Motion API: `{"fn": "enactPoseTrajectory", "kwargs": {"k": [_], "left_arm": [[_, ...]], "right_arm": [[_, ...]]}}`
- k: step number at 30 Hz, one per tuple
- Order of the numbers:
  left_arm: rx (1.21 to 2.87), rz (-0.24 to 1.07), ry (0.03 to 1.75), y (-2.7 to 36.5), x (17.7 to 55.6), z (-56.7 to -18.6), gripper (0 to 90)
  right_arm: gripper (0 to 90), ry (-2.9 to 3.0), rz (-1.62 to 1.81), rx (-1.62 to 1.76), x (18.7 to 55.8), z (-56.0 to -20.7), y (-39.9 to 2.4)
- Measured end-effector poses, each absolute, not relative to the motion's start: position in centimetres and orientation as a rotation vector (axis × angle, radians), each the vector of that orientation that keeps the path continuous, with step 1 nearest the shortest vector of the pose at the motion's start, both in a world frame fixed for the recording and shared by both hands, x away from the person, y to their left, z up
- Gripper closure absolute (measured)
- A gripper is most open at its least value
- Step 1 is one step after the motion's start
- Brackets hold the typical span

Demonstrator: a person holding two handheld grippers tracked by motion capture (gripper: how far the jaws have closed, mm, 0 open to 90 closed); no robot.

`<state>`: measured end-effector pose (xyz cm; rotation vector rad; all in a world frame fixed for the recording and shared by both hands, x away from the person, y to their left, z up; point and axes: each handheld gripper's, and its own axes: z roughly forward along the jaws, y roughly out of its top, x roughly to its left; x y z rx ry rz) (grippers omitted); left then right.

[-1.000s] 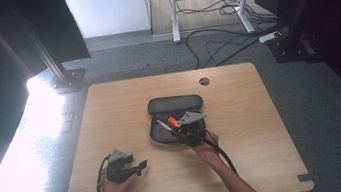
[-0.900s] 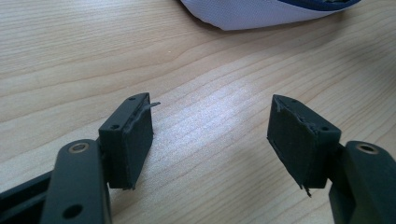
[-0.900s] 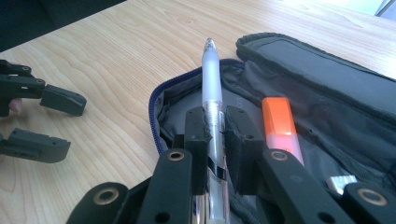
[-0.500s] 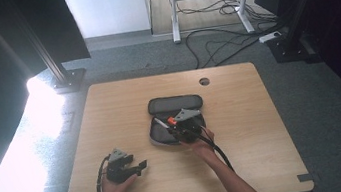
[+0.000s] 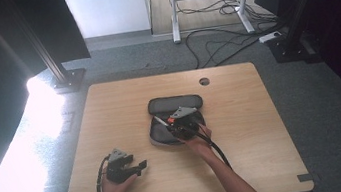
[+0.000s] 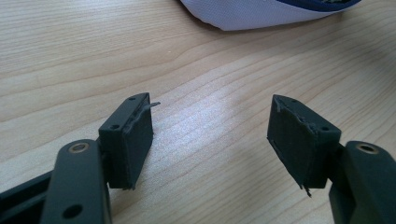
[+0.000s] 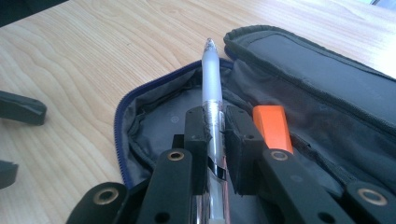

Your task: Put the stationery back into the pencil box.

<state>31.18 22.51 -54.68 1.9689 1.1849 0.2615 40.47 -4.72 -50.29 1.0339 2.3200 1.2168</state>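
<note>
Pen point(image 7: 212, 84) clamped between right claw point(image 7: 215, 123) pads, above open pencil case point(image 7: 322, 79)

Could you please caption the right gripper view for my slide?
Right gripper clamps a translucent pen above the open grey pencil case.

Wood table point(image 5: 264, 133) w/ grommet hole point(image 5: 204, 81); floor cables point(image 5: 221, 43) behind.

In the high view, a hard white glare is thrown across the floor point(image 5: 11, 164) at the left, where detail is burnt out, while the right side is left dim. The counter point(image 5: 110, 114) is evenly lit. Both claw views are soft, with nearby parts slightly blurred.
</note>
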Motion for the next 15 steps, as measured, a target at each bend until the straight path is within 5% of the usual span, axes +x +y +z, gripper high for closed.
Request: {"fn": "enactPoseTrajectory", "kwargs": {"k": [15], "left_arm": [[1.968,0.260,1.185,22.5,31.2,-54.7,31.4]], "right_arm": [[78.5,2.339,1.158,1.064,42.1,-51.9,-4.1]]}}
